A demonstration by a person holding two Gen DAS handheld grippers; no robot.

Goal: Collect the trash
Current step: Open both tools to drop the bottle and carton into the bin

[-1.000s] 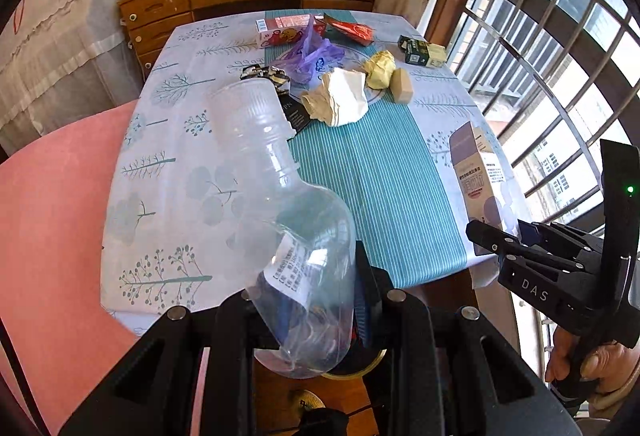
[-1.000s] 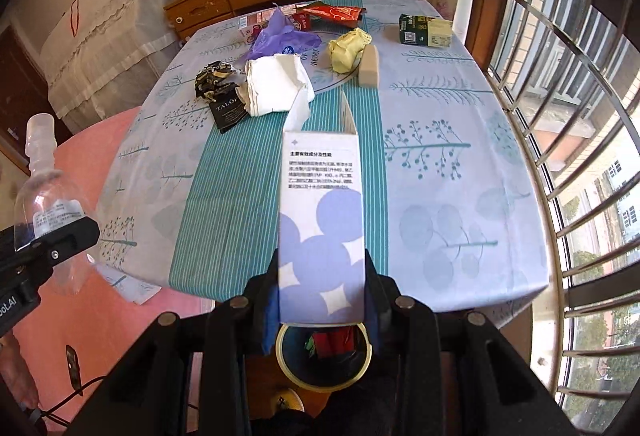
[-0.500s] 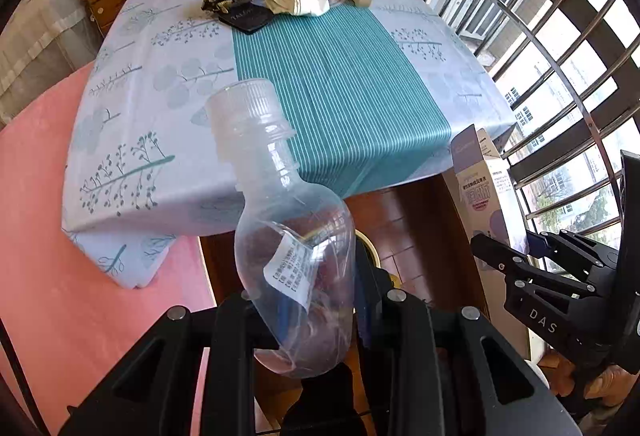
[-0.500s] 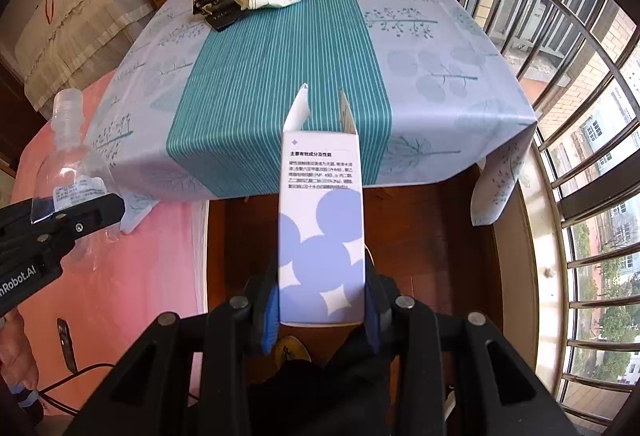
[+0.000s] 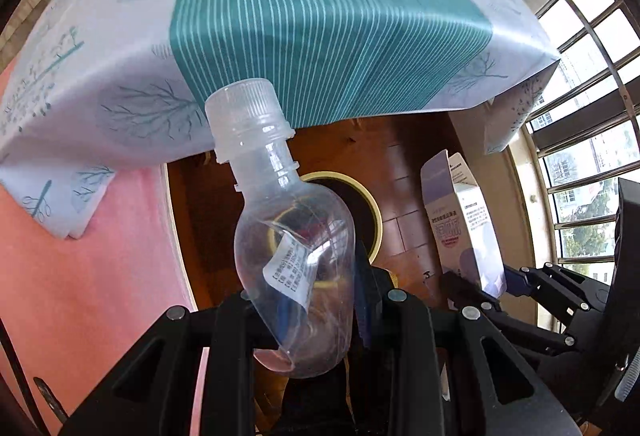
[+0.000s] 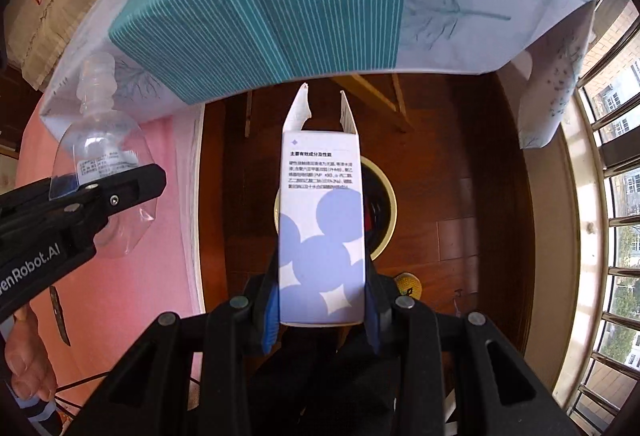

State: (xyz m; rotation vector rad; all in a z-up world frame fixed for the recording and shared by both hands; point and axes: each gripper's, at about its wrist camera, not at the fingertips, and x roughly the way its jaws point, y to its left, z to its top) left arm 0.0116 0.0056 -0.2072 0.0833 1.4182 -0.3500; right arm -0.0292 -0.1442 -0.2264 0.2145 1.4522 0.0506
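Your left hand-held gripper (image 5: 308, 312) clamps the clear plastic capped bottle (image 5: 294, 260); your right hand-held gripper (image 6: 322, 300) clamps the white-and-lilac opened carton (image 6: 322, 232). Both hang above the round yellow-rimmed bin (image 6: 386, 220) directly below. Neither item is dropped in yet.
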